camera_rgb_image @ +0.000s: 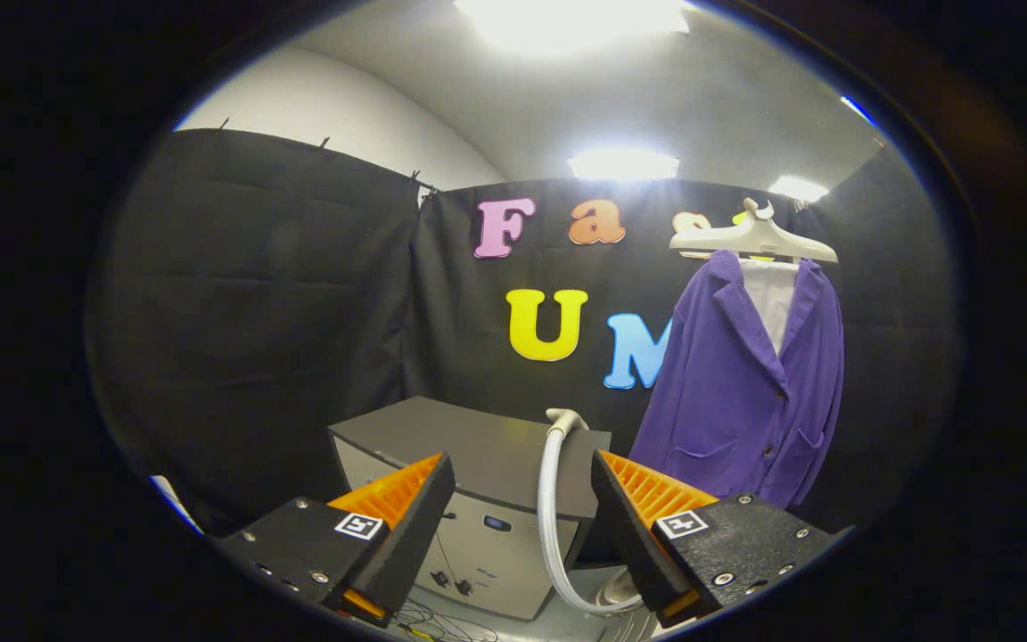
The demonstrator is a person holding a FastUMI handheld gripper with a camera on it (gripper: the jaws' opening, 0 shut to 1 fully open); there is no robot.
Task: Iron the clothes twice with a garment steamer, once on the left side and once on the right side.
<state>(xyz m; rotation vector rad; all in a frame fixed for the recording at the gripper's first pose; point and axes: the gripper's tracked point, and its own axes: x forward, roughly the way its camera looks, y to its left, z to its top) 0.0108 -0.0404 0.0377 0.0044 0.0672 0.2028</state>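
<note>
No readable text, brand or number on any object. Square black-and-white coded markers (pixel 359 525) sit on the tongs' (pixel 522 508) two finger mounts; pattern only, no legible characters. Cabinet (pixel 478 499) front markings too small to read.

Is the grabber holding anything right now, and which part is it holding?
Nothing is held. The gripper is open, its fingers apart; the steamer hose runs between them untouched, and the purple jacket hangs beyond.

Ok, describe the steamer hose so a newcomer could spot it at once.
Start at the grey cabinet beyond the open gripper. The steamer hose hooks over its top edge and curves down between the fingers. It is the one pale ribbed tube, left of the purple jacket.
</note>
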